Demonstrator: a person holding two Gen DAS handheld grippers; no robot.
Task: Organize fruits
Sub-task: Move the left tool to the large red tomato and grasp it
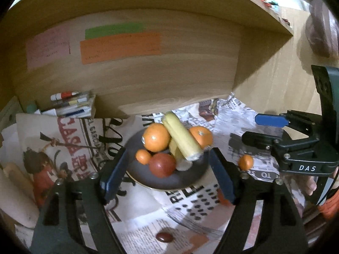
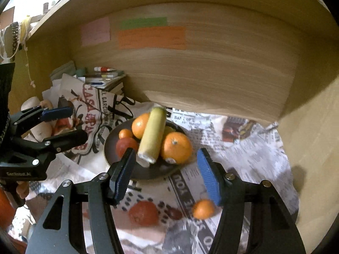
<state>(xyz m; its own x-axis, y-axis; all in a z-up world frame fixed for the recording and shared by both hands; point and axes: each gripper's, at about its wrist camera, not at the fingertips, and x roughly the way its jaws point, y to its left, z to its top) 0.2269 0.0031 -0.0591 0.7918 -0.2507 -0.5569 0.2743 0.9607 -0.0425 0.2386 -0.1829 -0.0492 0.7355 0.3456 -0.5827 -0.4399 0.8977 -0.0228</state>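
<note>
your right hand-held gripper point(image 2: 167, 175), spread and empty like the left hand-held gripper point(image 1: 167, 173), is nearer the small loose orange mandarin point(image 2: 203, 209) lying on the newspaper-covered surface point(image 2: 250, 152) just beside its right finger, short of the dark round plate point(image 2: 148, 172) of fruit.

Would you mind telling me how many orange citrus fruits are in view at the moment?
4. Two big ones flank the banana on the plate, a small one sits at the plate's left edge, and one lies on the newspaper. More may be hidden.
</note>
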